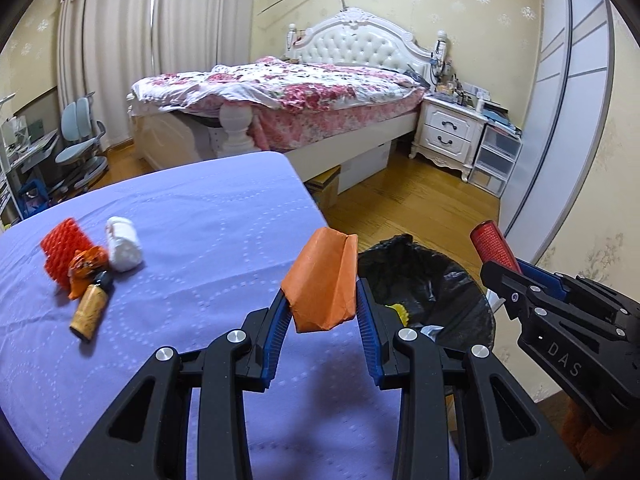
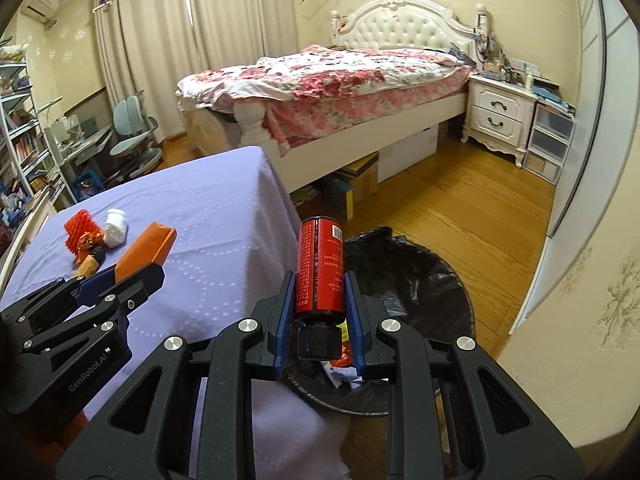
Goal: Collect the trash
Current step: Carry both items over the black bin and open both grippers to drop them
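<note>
Bed [image 1: 304, 92]: fills the upper middle of your left view, floral cover rumpled.
Desk [image 1: 192, 216]: its lilac cloth takes the lower left of both views.
Trash bin [image 1: 436, 280]: black liner, lower right of centre in your left view, on the floor just beside the desk's edge — bits of waste lie inside.
Left gripper [image 1: 325, 300]: your fingers are closed on the orange paper wrapper [image 1: 324, 280], which sticks up at frame centre, over the desk edge near the bin.
Right gripper [image 2: 319, 300]: your fingers clamp the red bottle [image 2: 320, 264], black cap toward the camera, above the bin's rim.
Leftover pile [image 1: 86, 264]: left of frame on the desk — red mesh sleeve [image 1: 64, 248], white roll [image 1: 125, 244], crumpled orange wrapper [image 1: 86, 266] and cork [image 1: 89, 310], touching one another.
</note>
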Demonstrator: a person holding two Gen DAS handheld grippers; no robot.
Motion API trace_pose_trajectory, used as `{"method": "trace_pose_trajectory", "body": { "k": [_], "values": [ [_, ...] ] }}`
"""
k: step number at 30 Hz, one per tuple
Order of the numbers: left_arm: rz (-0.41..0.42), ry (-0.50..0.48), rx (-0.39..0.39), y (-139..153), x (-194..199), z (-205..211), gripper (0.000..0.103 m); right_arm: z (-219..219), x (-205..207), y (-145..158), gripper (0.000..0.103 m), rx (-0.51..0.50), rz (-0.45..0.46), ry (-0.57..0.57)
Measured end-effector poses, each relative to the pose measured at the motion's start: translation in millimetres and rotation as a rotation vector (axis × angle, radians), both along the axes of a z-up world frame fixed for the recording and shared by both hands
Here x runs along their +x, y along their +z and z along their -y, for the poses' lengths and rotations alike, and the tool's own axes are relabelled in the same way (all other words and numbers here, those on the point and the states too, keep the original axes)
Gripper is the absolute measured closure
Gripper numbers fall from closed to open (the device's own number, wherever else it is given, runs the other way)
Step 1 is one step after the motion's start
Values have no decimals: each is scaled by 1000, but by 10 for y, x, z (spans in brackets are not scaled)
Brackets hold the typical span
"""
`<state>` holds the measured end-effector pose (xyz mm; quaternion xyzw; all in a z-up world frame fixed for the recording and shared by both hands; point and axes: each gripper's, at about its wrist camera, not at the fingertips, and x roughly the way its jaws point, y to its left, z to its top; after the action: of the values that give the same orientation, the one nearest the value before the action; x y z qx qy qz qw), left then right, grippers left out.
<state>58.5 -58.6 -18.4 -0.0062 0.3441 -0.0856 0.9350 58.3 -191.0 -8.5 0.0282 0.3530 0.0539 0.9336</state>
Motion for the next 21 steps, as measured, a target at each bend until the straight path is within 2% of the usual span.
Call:
{"method": "trace_pose_trajectory", "body": {
  "k": [8, 21],
  "values": [
    [0, -38, 25, -56, 155, 289, 68, 246, 121, -70, 80, 7, -4, -42],
    [-28, -60, 57, -186, 309, 507, 68, 451, 262, -168, 80, 24, -24, -79]
  ]
}}
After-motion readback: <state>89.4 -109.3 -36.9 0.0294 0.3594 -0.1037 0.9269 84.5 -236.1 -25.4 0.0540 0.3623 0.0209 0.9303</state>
